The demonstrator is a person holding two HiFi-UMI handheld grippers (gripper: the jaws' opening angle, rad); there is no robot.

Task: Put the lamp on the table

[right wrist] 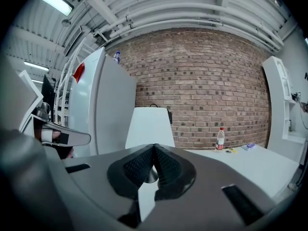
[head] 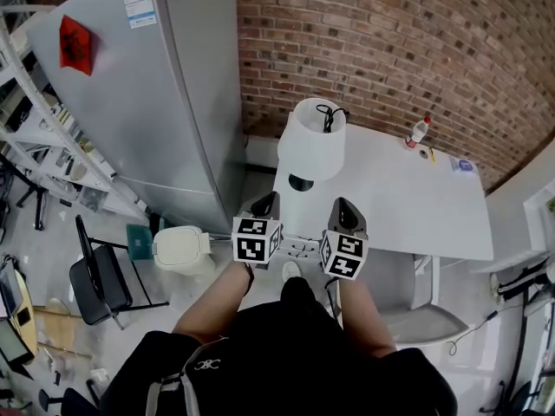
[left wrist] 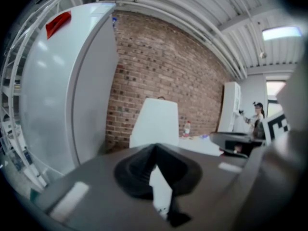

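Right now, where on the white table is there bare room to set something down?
On the white table the middle and near edge lie bare, rightward from the white-shaded lamp at its left end. Taken: the lamp's end, and the far edge by the brick wall, with a red-capped clear bottle and a small blue item.

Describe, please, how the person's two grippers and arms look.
Both the left gripper and the right gripper have a dark grey, wedge-shaped body that narrows to black ribbed pads. Each carries a white cube printed with black square markers. No cables show on them. The person wears a black top, and the forearms are uncovered.
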